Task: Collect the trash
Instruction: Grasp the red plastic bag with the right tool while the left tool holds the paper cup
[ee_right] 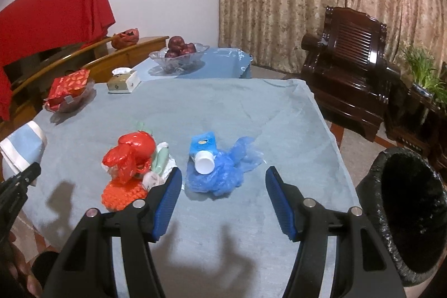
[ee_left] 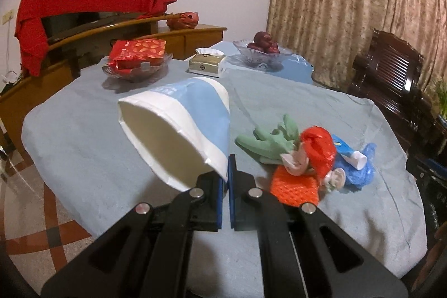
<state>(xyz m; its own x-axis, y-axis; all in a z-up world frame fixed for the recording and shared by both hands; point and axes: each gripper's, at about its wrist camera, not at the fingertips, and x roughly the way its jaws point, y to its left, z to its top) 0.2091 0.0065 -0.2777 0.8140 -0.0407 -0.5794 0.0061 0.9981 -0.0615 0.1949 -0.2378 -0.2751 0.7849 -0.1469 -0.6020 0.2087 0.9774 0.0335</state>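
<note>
On the left, my left gripper (ee_left: 225, 180) was clenched on the edge of the paper cup (ee_left: 178, 130), holding it above the surface (ee_right: 223, 108). In the middle lay the red bag (ee_right: 131, 155) and blue bag (ee_right: 223, 172), untouched. My right gripper (ee_right: 223, 200) stood released near them. I judged the cup must go next to the black bin (ee_right: 410, 214) at the right.

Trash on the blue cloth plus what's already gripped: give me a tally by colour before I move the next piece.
Red or orange: 2, red bag, orange net
Blue: 2, blue tube, blue bag
Green: 1, green wrapper
Blue and white: 1, paper cup in the left gripper
Total: 6
</note>
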